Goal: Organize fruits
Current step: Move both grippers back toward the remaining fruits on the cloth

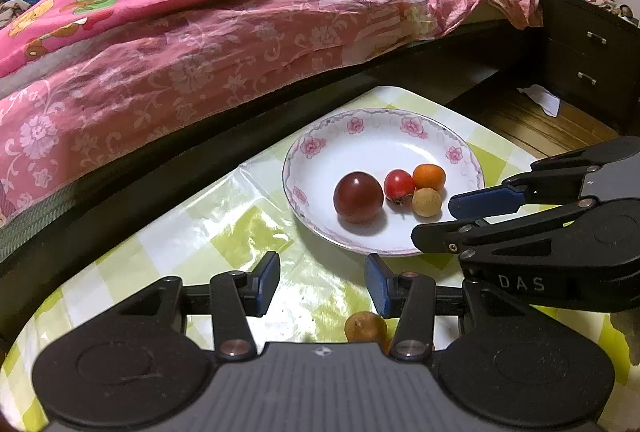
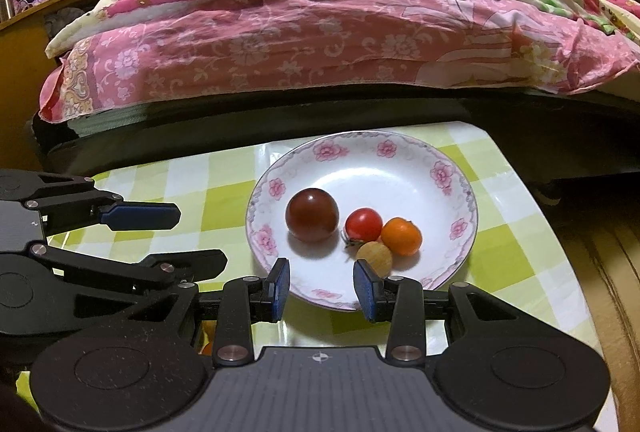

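A white plate with pink flowers (image 1: 372,128) (image 2: 360,168) sits on the green checked table. In it lie a dark red plum (image 1: 358,197) (image 2: 312,215), a red tomato (image 1: 399,185) (image 2: 363,225), an orange fruit (image 1: 429,177) (image 2: 401,236) and a tan longan (image 1: 427,202) (image 2: 374,258). My left gripper (image 1: 322,284) is open and empty, just short of the plate's near-left rim. A brown fruit (image 1: 365,327) lies on the table beside its right finger. My right gripper (image 2: 322,286) is open and empty over the plate's near rim, close to the longan.
A bed with pink floral covers (image 1: 200,52) (image 2: 320,32) runs along the table's far edge. A dark nightstand (image 1: 592,64) and wood floor (image 1: 532,120) are at the right. The right gripper shows in the left wrist view (image 1: 460,216), and the left gripper in the right wrist view (image 2: 188,236).
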